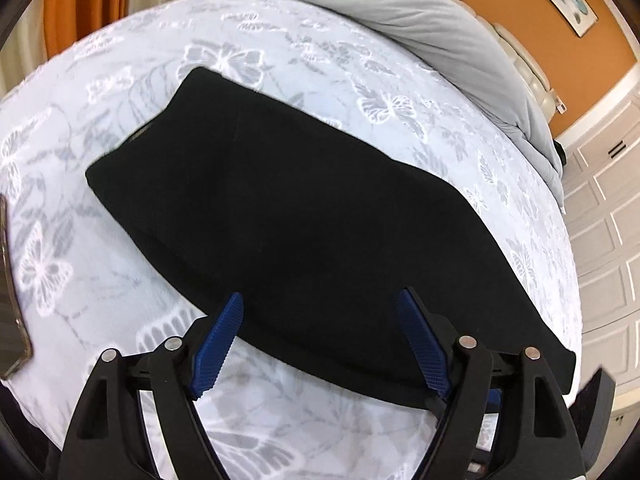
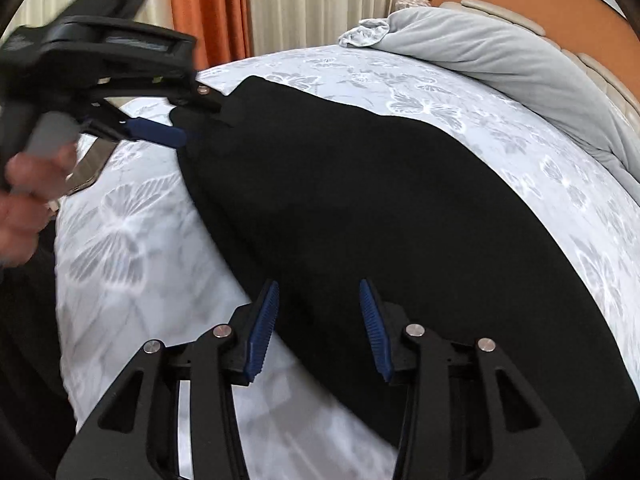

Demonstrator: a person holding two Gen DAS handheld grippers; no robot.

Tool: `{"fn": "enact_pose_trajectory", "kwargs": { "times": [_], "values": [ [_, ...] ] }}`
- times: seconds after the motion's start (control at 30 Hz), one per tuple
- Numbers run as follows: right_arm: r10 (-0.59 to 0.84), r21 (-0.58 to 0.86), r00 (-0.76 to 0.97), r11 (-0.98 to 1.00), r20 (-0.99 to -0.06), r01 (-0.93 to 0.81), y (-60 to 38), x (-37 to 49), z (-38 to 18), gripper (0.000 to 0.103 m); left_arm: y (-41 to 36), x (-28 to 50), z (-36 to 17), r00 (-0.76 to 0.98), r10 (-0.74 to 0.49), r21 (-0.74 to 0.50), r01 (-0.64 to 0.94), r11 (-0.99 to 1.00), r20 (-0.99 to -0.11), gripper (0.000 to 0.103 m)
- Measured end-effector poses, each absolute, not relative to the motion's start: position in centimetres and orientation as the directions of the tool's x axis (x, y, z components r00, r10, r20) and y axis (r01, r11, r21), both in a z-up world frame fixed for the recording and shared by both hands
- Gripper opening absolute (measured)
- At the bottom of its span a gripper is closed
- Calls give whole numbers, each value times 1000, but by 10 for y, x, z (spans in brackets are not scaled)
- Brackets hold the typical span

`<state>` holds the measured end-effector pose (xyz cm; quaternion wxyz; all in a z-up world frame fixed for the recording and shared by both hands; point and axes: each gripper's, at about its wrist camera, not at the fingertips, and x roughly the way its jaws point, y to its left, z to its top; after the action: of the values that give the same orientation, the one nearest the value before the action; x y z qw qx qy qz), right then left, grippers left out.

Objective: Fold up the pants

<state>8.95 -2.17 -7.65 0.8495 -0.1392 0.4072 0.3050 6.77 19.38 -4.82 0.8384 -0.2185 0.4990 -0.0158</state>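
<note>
Black pants (image 1: 304, 216) lie flat and lengthwise on the bed, one leg over the other; they also show in the right wrist view (image 2: 392, 216). My left gripper (image 1: 320, 304) is open and empty, its blue pads just above the pants' near edge. In the right wrist view the left gripper (image 2: 188, 128) hovers at the far left end of the pants. My right gripper (image 2: 318, 292) is open and empty, jaws spread over the near edge of the pants.
The bed has a pale butterfly-print cover (image 1: 120, 280). A grey duvet (image 1: 460, 48) is bunched along the headboard. A phone-like slab (image 1: 10, 300) lies at the bed's left edge. Orange and cream curtains (image 2: 248, 4) hang behind. White cabinet doors (image 1: 604, 216) stand at right.
</note>
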Motion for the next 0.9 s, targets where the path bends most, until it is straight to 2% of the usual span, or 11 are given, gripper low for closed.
{"fn": "enact_pose_trajectory", "kwargs": {
  "times": [0.2,0.3,0.33,0.4,0.43,0.47,0.63,0.73,0.8,0.9],
  "values": [
    [439,64,436,758,-786,-649,-14,104,-85,41,200,70,-49,501,-213,-343,-182,922,-839,77],
    [434,45,433,745,-790,-666,-12,102,-83,41,210,70,-51,497,-208,-344,-199,918,-843,77],
    [428,42,428,745,-796,-665,-11,103,-88,38,212,70,-51,498,-206,-346,-204,916,-842,77],
    [417,29,441,752,-795,-659,-10,106,-93,21,214,69,-50,502,-203,-346,-208,915,-840,77],
    [421,44,436,757,-796,-652,-11,109,-92,5,214,69,-49,505,-201,-344,-208,916,-839,77],
    [432,69,429,764,-793,-642,-14,112,-88,3,213,68,-48,508,-197,-341,-207,917,-839,77],
    [475,71,408,715,-780,-696,-9,81,-59,3,214,62,-36,549,-150,-307,-207,929,-823,77],
    [435,92,326,705,-839,-704,-9,78,-89,4,212,61,-35,557,-124,-279,-203,938,-821,82],
    [461,116,335,711,-822,-694,-11,80,-90,5,209,67,-45,528,-92,-235,-210,949,-844,83],
    [524,166,361,714,-772,-680,-20,91,-50,11,211,76,-62,471,-98,-232,-234,944,-877,83]
  ]
}}
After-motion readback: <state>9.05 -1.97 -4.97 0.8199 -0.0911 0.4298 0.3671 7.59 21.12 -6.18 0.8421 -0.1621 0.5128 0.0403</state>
